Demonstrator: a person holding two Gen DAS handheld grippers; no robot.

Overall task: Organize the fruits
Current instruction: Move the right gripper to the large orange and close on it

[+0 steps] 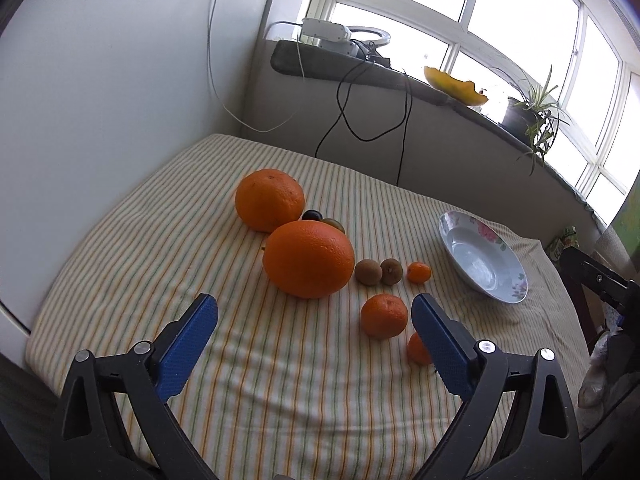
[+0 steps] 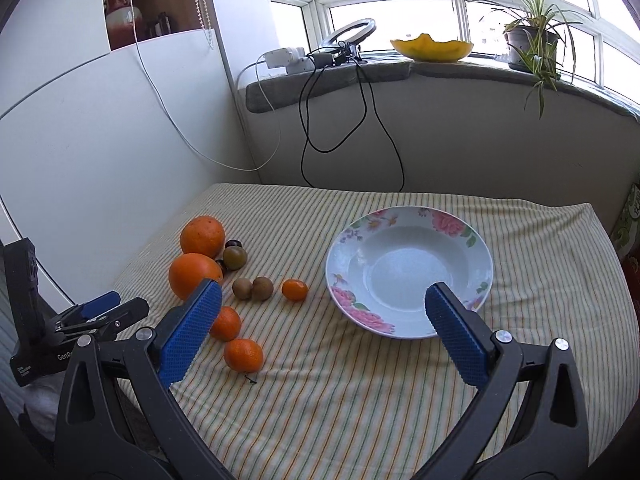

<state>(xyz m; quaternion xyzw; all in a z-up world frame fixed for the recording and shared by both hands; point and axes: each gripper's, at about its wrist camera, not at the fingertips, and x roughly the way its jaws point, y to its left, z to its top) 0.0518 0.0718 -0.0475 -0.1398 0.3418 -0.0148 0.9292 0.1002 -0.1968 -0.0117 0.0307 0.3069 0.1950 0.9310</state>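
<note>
We hold both claws, left (image 1: pixel 314 312) and right (image 2: pixel 322 300), agape and empty above the tabletop (image 2: pixel 360 400). All fruit lies left of the empty bowl (image 2: pixel 408 272), apart from it. Likely next: close on the nearest mandarin (image 2: pixel 243 355) and carry it to the bowl.

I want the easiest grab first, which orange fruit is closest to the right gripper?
The mandarin nearest the camera, lying just past the right gripper; the other orange fruits sit farther back.
</note>
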